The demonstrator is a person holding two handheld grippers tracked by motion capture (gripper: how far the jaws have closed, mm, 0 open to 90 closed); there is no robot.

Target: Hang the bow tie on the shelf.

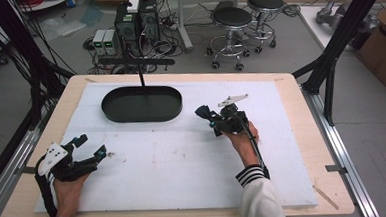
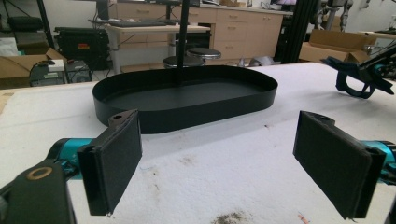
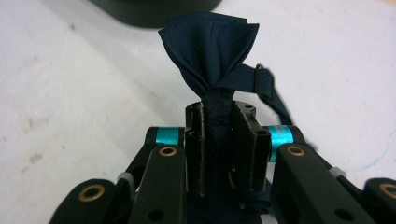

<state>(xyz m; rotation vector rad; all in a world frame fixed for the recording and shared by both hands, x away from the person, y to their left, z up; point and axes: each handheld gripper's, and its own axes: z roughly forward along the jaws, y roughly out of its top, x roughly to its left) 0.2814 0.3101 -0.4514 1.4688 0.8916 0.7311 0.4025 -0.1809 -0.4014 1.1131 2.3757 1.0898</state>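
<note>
Clamped between the pads of the right tongs [image 3: 218, 140] is a dark navy bow tie [image 3: 210, 46] — pinched at its knot, so one wing fans out above the jaws while its strap [image 3: 264, 86] loops off to one side. Holding it by the knot probably keeps the cloth bunched and easy to carry without it unfolding. From above, the right tongs [image 1: 212, 118] hold the bow tie [image 1: 202, 111] just over the white bench [image 1: 183, 159], near the black oval tray [image 1: 141, 104] but not yet over it; the tray looks the likely place for it. Its upright post [image 1: 141, 77] rises from the middle, so the tie would have to go to one side. Left tongs [image 1: 90, 149] rest near the bench's near-left corner, well apart — jaws spread wide, gripping nothing, facing the tray [image 2: 184, 95] as if waiting.
</note>
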